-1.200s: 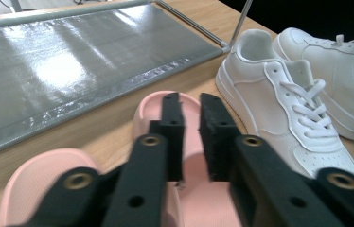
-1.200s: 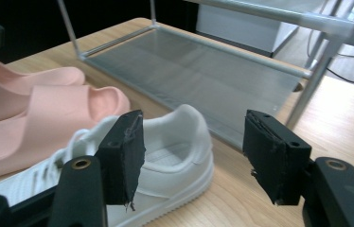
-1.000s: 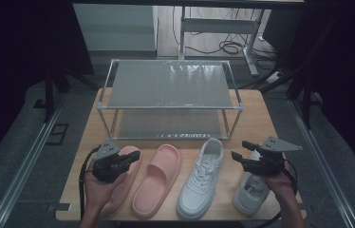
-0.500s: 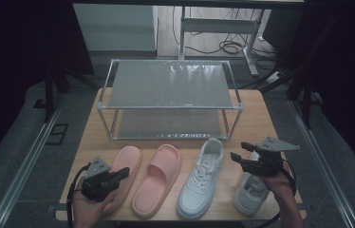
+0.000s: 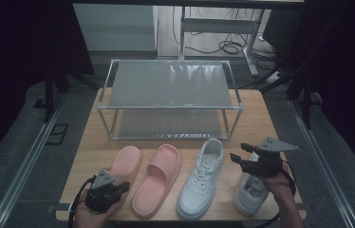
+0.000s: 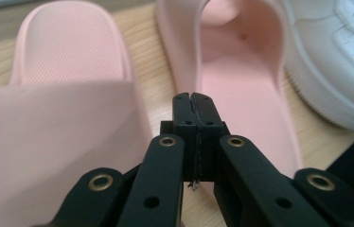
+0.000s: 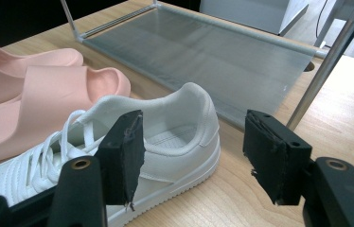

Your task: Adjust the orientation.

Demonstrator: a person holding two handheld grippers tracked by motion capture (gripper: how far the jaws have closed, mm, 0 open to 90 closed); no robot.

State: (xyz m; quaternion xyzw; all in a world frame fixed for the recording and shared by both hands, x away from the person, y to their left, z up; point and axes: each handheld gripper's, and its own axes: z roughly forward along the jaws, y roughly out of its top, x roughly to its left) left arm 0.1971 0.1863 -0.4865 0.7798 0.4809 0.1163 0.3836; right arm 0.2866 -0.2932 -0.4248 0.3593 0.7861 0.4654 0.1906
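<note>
Four shoes line the bench's [image 5: 88, 142] near edge, heels facing the rack [image 5: 168, 97]. The left gripper [image 6: 195, 101], fingers clenched and empty, hovers between the pink slippers [image 5: 140, 178]; the right gripper [image 7: 191, 156], fingers released, flanks the white sneaker's [image 7: 165, 137] heel, apparently to grasp it.

The two slippers [image 5: 156, 183] are soft salmon pink; the left slipper [image 6: 66, 56] has a fine dotted texture on its insole. The two sneakers [image 5: 201, 183] are white, with white laces and a white sole. The desk [image 5: 256, 114] is light wood with a faint grain. The rack [image 5: 171, 85] has silver-grey metal tubes and grey mesh shelves. The left tool [image 6: 194, 106] is black with small brass-coloured rivets, and the right tool [image 7: 194, 156] has black pads.
</note>
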